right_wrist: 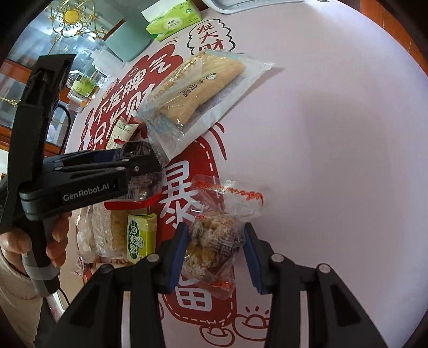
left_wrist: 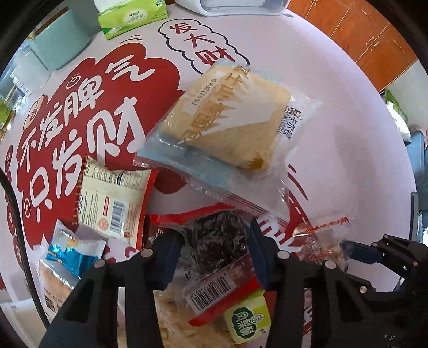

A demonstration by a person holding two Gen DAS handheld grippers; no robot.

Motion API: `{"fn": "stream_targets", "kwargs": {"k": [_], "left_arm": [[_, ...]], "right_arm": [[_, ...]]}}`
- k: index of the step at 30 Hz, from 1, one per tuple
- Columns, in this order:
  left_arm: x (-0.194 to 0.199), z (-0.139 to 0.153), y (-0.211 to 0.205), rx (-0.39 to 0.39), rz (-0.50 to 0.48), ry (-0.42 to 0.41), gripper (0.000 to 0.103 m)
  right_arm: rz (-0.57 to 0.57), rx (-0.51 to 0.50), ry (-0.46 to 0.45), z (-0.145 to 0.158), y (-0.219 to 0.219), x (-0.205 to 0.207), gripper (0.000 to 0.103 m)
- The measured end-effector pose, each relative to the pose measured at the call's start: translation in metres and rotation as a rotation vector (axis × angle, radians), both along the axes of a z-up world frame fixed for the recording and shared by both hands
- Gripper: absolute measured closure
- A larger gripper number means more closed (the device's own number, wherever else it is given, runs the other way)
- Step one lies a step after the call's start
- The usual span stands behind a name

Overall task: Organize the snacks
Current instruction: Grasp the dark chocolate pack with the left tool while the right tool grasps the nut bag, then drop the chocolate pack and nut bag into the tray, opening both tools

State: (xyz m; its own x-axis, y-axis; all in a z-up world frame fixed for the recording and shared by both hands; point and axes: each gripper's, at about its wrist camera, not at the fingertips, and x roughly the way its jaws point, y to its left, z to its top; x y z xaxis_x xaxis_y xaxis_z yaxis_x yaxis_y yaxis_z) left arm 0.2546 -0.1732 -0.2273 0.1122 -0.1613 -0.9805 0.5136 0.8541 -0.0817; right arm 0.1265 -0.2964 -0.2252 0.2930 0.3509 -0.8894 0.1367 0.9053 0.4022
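Observation:
My left gripper (left_wrist: 214,257) is shut on a dark snack in a clear and red wrapper (left_wrist: 218,246), held over the snack pile; it also shows from the side in the right wrist view (right_wrist: 149,163). My right gripper (right_wrist: 214,257) is open around a crumbly snack in a clear wrapper with red trim (right_wrist: 214,241), its pads apart from the wrapper. That snack shows at the right of the left wrist view (left_wrist: 323,241). A large bread packet (left_wrist: 227,120) lies on the table beyond both grippers, also in the right wrist view (right_wrist: 198,88).
A cream barcode packet (left_wrist: 112,198), a blue and white packet (left_wrist: 72,251) and a green wrapped snack (left_wrist: 247,318) lie in the pile. A green tissue pack (left_wrist: 131,16) and a pale green container (left_wrist: 58,45) stand at the far edge of the round table (right_wrist: 334,133).

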Motion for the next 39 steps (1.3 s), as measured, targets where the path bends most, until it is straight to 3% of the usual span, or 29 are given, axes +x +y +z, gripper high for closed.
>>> {"fn": "stream_targets", "kwargs": {"k": [4,11,20,25,31,34,39], "left_arm": [[-0.018,0.012,0.01,-0.029,0.016,-0.015,0.059],[-0.06,0.06,0.043,-0.093,0.034,-0.07,0.059],[-0.119,0.138,0.148,-0.132,0.171,-0.181,0.059],[-0.153,0.176,0.229,-0.126,0.33,-0.266,0.058],[-0.197,0.212,0.334,-0.082,0.546,-0.388,0.058],[-0.214,0.217,0.378,-0.049,0.641,-0.423,0.058],[-0.232,0.199,0.447,-0.066,0.775,-0.383,0.057]], "right_arm": [[-0.001,-0.018,-0.008,0.002,0.002,-0.003,0.062],[0.032,-0.086,-0.003,0.01,0.016,-0.015,0.063],[0.162,-0.072,-0.096,0.06,0.062,-0.037,0.063],[0.295,-0.06,-0.182,0.098,0.117,-0.044,0.063],[0.515,-0.027,-0.286,0.142,0.215,-0.05,0.063],[0.611,-0.016,-0.329,0.159,0.268,-0.051,0.063],[0.716,-0.018,-0.351,0.169,0.341,-0.05,0.062]]}}
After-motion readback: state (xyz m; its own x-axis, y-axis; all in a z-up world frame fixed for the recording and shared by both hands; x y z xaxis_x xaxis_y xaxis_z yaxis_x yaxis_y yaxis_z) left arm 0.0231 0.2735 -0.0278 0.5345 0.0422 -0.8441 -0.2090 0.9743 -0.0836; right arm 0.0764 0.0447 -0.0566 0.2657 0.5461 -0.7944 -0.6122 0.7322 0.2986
